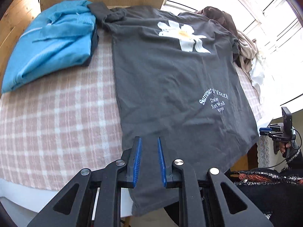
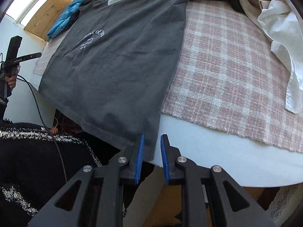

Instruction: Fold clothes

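Dark T-shirt (image 1: 170, 75) lies flat on the checked tablecloth (image 1: 56, 123), hem overhanging the near edge; left gripper (image 1: 149, 141) and right gripper (image 2: 152, 140) fingers spread around its hem corners.

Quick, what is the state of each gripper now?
Left gripper: open, its jaws either side of the dark grey cotton T-shirt's hem, not clamped.
Right gripper: open, around the same T-shirt's corner.

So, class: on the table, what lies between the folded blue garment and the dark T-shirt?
In the left wrist view, only bare pink checked blanket separates the blue garment from the dark T-shirt; at the far end they touch.
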`<state>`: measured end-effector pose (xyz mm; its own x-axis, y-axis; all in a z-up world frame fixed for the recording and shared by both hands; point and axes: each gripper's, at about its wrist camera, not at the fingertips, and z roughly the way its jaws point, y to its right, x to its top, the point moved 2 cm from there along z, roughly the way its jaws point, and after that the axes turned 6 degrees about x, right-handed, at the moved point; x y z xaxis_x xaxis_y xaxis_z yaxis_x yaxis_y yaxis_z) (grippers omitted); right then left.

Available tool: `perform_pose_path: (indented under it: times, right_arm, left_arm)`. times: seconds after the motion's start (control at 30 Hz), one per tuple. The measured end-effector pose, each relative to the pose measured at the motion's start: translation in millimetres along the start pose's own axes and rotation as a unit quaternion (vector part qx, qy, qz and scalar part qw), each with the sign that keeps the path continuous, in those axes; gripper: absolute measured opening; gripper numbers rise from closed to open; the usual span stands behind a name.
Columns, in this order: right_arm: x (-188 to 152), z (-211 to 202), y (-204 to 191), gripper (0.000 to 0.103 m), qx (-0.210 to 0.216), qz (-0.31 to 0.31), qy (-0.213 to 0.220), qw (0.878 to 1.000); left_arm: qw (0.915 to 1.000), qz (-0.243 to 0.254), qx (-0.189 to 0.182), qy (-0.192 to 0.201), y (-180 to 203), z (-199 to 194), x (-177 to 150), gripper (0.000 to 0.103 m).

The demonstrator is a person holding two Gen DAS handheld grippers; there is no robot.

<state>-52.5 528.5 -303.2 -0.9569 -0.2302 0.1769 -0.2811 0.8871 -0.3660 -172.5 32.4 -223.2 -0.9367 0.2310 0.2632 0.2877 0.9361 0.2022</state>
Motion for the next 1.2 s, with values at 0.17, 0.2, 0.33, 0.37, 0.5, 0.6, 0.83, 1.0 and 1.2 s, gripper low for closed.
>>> perform_pose_path:
  times: [0.17,0.2,0.33,0.37,0.5,0.6,0.83,1.0,1.2]
  right_arm:
    - [1.5,12.3,-4.8,0.024,-0.021,-0.029,-0.021,0.999]
    - [2.3,14.6,-5.3,0.024,-0.018,-0.03,-0.028,0.999]
    - [4.3,17.8,-8.4,0.026,-0.022,-0.031,-0.04,0.998]
    - [5.0,18.4,-9.3,0.028,-0.025,-0.031,-0.043,0.998]
    - [7.7,20.8,-11.4,0.033,-0.029,-0.032,-0.042,0.998]
    - [8.8,22.4,-15.0,0.033,-0.025,-0.035,-0.044,0.998]
    - [9.4,14.8,-12.6,0.006,0.004,-0.019,-0.022,1.0]
    - [4.3,-4.7,-0.8,0.006,0.035,0.018,0.0,0.999]
    - [4.4,-9.6,5.3,0.011,0.018,0.036,0.0,0.999]
  left_arm:
    - [0.9998,-0.014,0.004,-0.016,6.8,6.2,-42.2,0.017]
    - [0.9996,-0.023,0.001,-0.016,4.3,4.6,-46.6,0.017]
    - [0.9991,-0.032,0.008,-0.025,-0.4,5.8,-62.9,0.03]
    - [0.999,-0.03,0.013,-0.029,-0.4,7.2,-66.7,0.03]
    - [0.9982,-0.024,0.029,-0.047,-0.5,19.3,-77.5,0.031]
    - [0.9968,-0.018,0.042,-0.066,-1.8,30.9,-83.1,0.031]
    - [0.9974,-0.015,0.024,-0.066,-8.4,34.2,-85.2,0.0]
    - [0.9976,-0.035,0.012,-0.058,-21.0,24.5,-82.9,0.0]
    - [0.9976,-0.03,0.023,-0.058,-24.0,19.6,-77.7,0.043]
